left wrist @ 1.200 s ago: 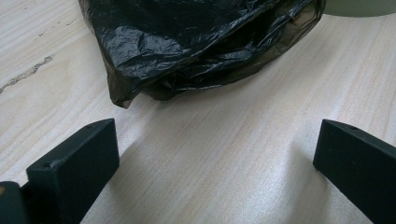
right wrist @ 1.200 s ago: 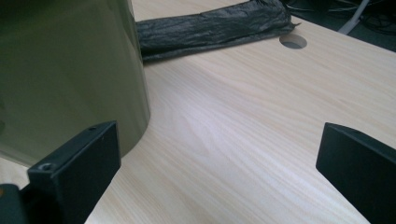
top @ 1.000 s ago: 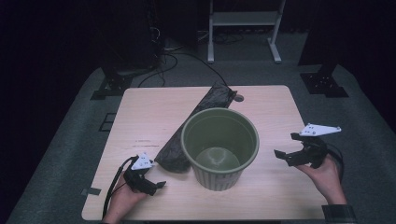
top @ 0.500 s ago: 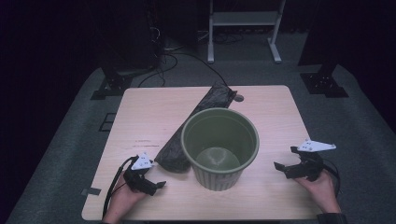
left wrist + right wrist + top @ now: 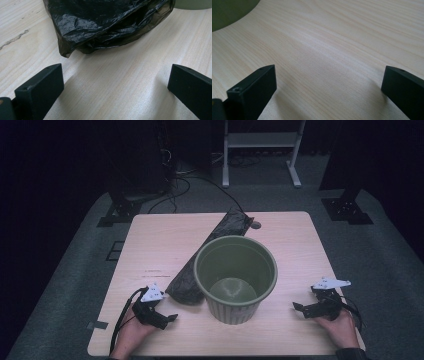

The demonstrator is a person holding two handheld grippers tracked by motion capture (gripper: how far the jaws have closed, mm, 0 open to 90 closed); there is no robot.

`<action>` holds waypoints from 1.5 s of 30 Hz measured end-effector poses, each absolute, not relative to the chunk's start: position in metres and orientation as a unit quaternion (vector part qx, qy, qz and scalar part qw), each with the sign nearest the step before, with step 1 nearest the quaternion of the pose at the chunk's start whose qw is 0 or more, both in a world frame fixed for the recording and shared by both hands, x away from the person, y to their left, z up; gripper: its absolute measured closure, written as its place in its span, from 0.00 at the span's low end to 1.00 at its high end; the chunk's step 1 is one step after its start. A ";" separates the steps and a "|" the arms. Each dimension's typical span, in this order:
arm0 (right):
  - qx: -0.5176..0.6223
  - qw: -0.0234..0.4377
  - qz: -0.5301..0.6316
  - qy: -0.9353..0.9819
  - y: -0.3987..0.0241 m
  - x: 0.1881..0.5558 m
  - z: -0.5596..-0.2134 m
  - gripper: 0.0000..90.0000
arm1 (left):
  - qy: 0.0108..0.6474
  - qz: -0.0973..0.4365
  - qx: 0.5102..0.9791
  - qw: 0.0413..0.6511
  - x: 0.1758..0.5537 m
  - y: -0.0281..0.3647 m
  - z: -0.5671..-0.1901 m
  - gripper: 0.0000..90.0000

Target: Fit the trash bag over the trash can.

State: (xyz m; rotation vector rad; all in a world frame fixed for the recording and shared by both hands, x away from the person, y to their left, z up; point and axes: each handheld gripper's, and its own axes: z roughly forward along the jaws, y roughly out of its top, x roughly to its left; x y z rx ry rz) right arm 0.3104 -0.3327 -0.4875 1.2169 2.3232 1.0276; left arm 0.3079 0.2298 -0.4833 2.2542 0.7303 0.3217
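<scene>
The left gripper [image 5: 170, 317], jaws spread, is aiming at the black bag [image 5: 105, 22], likely for lining the green bin [image 5: 235, 277]; the right gripper [image 5: 300, 308], jaws also spread, is waiting beside it.

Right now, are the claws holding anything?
No. The left claw is open near the bag, and the right claw is open over bare table.

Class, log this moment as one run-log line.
left gripper: open, near crumpled black plastic bag | right gripper: open, over bare pale wooden table | round green plastic bin: upright, unlined
</scene>
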 end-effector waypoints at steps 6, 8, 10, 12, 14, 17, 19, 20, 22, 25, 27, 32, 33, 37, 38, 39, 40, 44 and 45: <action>0.425 0.173 0.345 0.819 -0.330 0.311 -0.488 0.00 | 0.282 0.127 0.873 0.376 0.306 0.228 -0.477 0.00; 0.425 0.173 0.345 0.819 -0.330 0.311 -0.489 0.00 | 0.284 0.129 0.872 0.377 0.306 0.227 -0.472 0.00; 0.425 0.173 0.345 0.819 -0.330 0.311 -0.489 0.00 | 0.285 0.125 0.871 0.380 0.307 0.226 -0.466 0.00; 0.425 0.173 0.345 0.819 -0.330 0.311 -0.489 0.00 | 0.283 0.128 0.870 0.382 0.307 0.224 -0.461 0.00; 0.425 0.173 0.345 0.819 -0.330 0.311 -0.489 0.00 | 0.285 0.126 0.869 0.385 0.310 0.223 -0.457 0.00; 0.425 0.173 0.344 0.819 -0.330 0.311 -0.488 0.00 | 0.284 0.123 0.866 0.393 0.314 0.219 -0.452 0.00; 0.425 0.173 0.345 0.819 -0.330 0.311 -0.488 0.00 | 0.285 0.124 0.864 0.395 0.318 0.215 -0.449 0.00; 0.425 0.173 0.345 0.819 -0.330 0.311 -0.489 0.00 | 0.285 0.125 0.864 0.395 0.320 0.213 -0.447 0.00; 0.425 0.173 0.345 0.819 -0.330 0.311 -0.489 0.00 | 0.283 0.129 0.861 0.403 0.324 0.209 -0.443 0.00; 0.425 0.173 0.345 0.819 -0.330 0.311 -0.489 0.00 | 0.286 0.128 0.859 0.404 0.333 0.204 -0.440 0.00; 0.425 0.173 0.345 0.819 -0.330 0.311 -0.489 0.00 | 0.286 0.125 0.858 0.407 0.338 0.200 -0.438 0.00; 0.424 0.173 0.344 0.819 -0.330 0.311 -0.488 0.00 | 0.285 0.123 0.857 0.411 0.353 0.188 -0.437 0.00; 0.424 0.173 0.344 0.820 -0.330 0.311 -0.489 0.00 | 0.285 0.125 0.854 0.417 0.355 0.186 -0.437 0.00; 0.424 0.173 0.345 0.819 -0.330 0.311 -0.489 0.00 | 0.288 0.117 0.857 0.411 0.365 0.179 -0.440 0.00; 0.424 0.173 0.345 0.819 -0.330 0.311 -0.488 0.00 | 0.289 0.118 0.857 0.409 0.368 0.176 -0.441 0.00; 0.424 0.173 0.345 0.819 -0.330 0.311 -0.489 0.00 | 0.290 0.118 0.859 0.405 0.370 0.174 -0.442 0.00; 0.424 0.173 0.345 0.819 -0.330 0.311 -0.489 0.00 | 0.290 0.118 0.861 0.401 0.374 0.171 -0.444 0.00; 0.424 0.173 0.344 0.820 -0.330 0.311 -0.488 0.00 | 0.299 0.117 0.864 0.387 0.384 0.164 -0.456 0.00; 0.424 0.173 0.344 0.820 -0.330 0.311 -0.489 0.00 | 0.302 0.116 0.865 0.383 0.386 0.163 -0.458 0.00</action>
